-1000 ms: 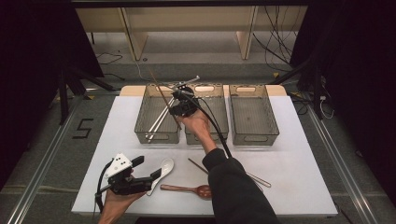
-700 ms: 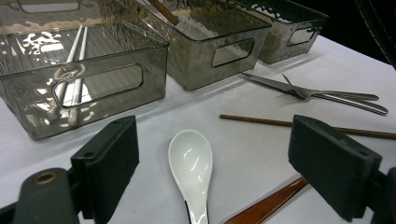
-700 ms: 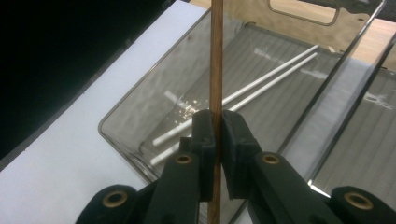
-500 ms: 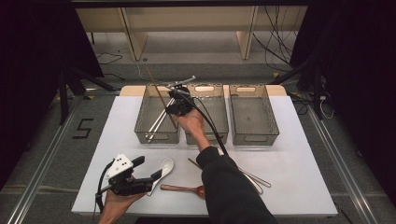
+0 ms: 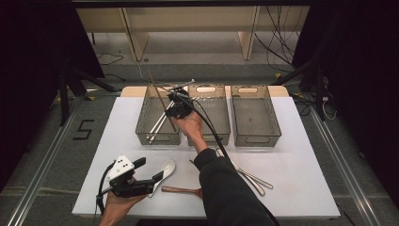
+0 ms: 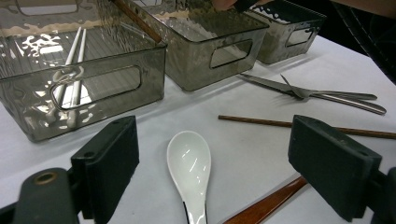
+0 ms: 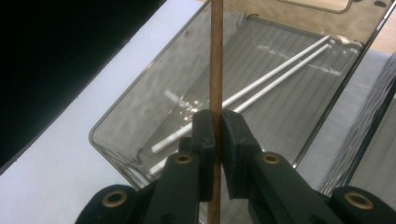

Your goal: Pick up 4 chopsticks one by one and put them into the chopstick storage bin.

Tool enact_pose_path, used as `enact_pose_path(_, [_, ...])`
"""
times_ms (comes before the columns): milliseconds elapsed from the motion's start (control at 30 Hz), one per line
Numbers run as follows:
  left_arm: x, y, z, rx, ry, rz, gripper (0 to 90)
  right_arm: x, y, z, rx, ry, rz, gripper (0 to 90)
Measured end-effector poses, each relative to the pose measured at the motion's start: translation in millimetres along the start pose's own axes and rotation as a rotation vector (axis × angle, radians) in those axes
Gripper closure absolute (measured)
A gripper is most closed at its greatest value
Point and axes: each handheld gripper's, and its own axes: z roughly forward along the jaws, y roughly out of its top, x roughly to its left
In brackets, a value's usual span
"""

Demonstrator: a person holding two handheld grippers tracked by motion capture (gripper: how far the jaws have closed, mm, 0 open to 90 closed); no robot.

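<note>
Black claws (image 7: pixel 217 135), brass-coloured pivot screws; white top plate on left; black sleeve (image 5: pixel 226 183).

From my station I log: wooden chopstick (image 7: pixel 215 70) cut off at twelve and six o'clock in the right gripper view, white spoon (image 6: pixel 189 168) handle lost at six o'clock in the left gripper view, wooden spoon (image 5: pixel 181 190) bowl hidden behind my sleeve (image 5: pixel 226 188).

My right gripper (image 7: pixel 215 135) is black with brass-coloured rivets, and the chopstick (image 7: pixel 215 56) in it is reddish brown. Below lie 2 white chopsticks (image 7: pixel 261 81) in a smoky grey see-through bin (image 5: pixel 157 115) with a ribbed floor. The surface (image 5: pixel 301 155) is white, the spoon (image 6: pixel 189 163) glossy white.
</note>
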Motion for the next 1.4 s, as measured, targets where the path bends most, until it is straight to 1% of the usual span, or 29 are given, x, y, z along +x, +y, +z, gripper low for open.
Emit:
enact_pose_path(233, [0.2, 0.2, -0.9, 0.0, 0.0, 0.003, 15.9, 0.4, -2.2, 5.5, 0.013, -0.009, 0.018, 83.3])
enact_pose_path(300, [0.2, 0.2, -0.9, 0.001, 0.0, 0.003, 16.0, 0.7, -2.8, 6.8, 0.018, -0.004, 0.022, 73.5])
enact_pose_path(400, [-0.1, 0.2, -1.0, 0.001, -0.002, 0.003, 15.9, 1.7, -3.1, 5.6, 0.021, 0.011, 0.013, 70.3])
enact_pose_path(467, [0.0, 0.1, -1.0, 0.001, -0.002, 0.003, 16.0, 2.1, -2.5, 2.6, 0.016, 0.017, 0.005, 64.5])
enact_pose_path(633, [0.3, 0.0, -0.8, 0.002, 0.001, -0.001, 16.0, 2.9, -2.1, -10.4, 0.003, 0.04, -0.024, 55.8])
enact_pose_path(700, [0.4, -0.1, -0.5, 0.001, 0.001, -0.004, 16.0, 3.1, -3.3, -17.1, 0.001, 0.046, -0.043, 53.1])
enact_pose_path(833, [0.3, -0.2, -0.1, 0.001, 0.0, -0.007, 15.9, 2.2, -7.7, -32.0, 0.014, 0.064, -0.078, 45.2])
enact_pose_path(900, [0.7, -0.3, 0.0, 0.003, 0.0, -0.007, 16.0, 0.4, -11.4, -40.2, 0.015, 0.06, -0.102, 43.3])
enact_pose_path(1033, [0.8, -0.1, 0.1, 0.005, -0.001, -0.01, 16.0, -5.9, -18.8, -56.9, 0.02, 0.068, -0.11, 39.1])
enact_pose_path(1067, [0.9, -0.1, 0.1, 0.006, -0.001, -0.009, 16.0, -7.7, -21.1, -60.4, 0.022, 0.07, -0.123, 38.3])
enact_pose_path(1100, [1.2, -0.1, 0.3, 0.006, -0.001, -0.007, 15.9, -8.4, -23.6, -64.1, 0.026, 0.064, -0.125, 37.8])
enact_pose_path(1200, [1.2, -0.1, 0.4, 0.007, -0.001, -0.008, 15.9, -11.5, -32.7, -75.4, 0.028, 0.071, -0.136, 36.0])
enact_pose_path(1300, [1.1, -0.3, 0.4, 0.009, 0.0, -0.009, 16.0, -13.1, -42.4, -86.2, 0.043, 0.072, -0.15, 33.8])
enact_pose_path(1400, [1.0, -0.3, 0.2, 0.009, 0.005, -0.011, 15.8, -14.5, -52.1, -94.9, 0.036, 0.074, -0.175, 32.9])
